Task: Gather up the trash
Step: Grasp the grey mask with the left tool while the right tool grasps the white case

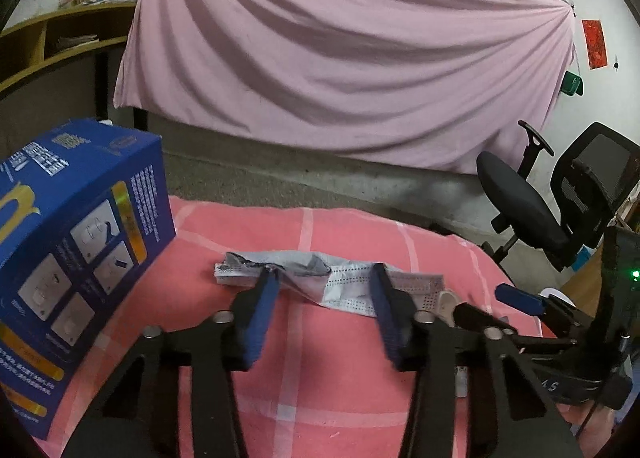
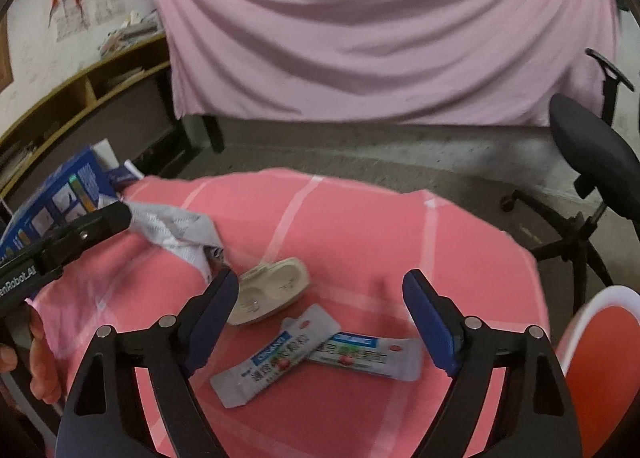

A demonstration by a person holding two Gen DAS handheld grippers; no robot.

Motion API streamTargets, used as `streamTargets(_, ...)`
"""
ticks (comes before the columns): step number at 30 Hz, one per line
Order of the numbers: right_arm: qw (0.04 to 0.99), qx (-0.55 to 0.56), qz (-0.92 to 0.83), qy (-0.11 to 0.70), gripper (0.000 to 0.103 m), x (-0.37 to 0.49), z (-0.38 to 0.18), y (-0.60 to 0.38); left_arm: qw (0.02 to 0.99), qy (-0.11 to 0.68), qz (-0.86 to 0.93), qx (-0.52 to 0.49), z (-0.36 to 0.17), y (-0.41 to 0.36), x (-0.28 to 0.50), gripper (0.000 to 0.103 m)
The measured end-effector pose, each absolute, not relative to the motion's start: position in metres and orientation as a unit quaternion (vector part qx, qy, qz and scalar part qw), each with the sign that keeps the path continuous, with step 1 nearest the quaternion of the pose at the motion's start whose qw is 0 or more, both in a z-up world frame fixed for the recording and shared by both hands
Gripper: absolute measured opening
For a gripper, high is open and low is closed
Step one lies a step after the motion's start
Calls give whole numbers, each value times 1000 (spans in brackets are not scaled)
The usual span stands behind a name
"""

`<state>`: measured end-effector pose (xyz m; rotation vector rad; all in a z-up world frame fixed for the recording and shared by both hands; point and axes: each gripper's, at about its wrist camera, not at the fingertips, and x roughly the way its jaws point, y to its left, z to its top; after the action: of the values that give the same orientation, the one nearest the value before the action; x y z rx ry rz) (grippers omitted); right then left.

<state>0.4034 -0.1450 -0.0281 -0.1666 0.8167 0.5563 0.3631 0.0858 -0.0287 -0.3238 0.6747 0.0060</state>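
A crumpled grey-white face mask [image 1: 348,278] lies on the pink checked cloth [image 1: 320,378]. My left gripper [image 1: 322,278] is down on it. Its blue fingers [image 1: 260,310] stand apart, with a bunched fold of the mask between them and the mask's ends reaching past both. In the right wrist view the mask [image 2: 176,230] trails from the tip of that gripper. My right gripper [image 2: 320,278] hangs open above a beige blister tray [image 2: 276,286] and two grey snack sachets [image 2: 272,362] [image 2: 364,354], touching none of them.
A blue printed box [image 1: 76,242] stands at the cloth's left edge. A black office chair [image 2: 592,154] is off the right side. A red container with a white rim [image 2: 600,358] sits at the near right. A pink sheet [image 1: 340,58] hangs behind.
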Motion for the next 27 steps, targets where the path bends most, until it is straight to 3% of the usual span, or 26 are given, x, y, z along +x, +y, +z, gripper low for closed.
streamTargets(5,860,-94,287,411,84,407,-34,-132,924,339,8,-178,-30,94,365,23)
streamTargets(11,848,-106,307,419,84,407,-37,-126,917,347,12,-197,-31,104,365,13)
streamTargets(21,843,-118,299,432,84,407,-44,-123,904,358,30,-232,-36,119,360,7)
streamTargets(27,845,-126,302,424,62,404,-43,-121,911,350,24,-218,-30,117,357,6)
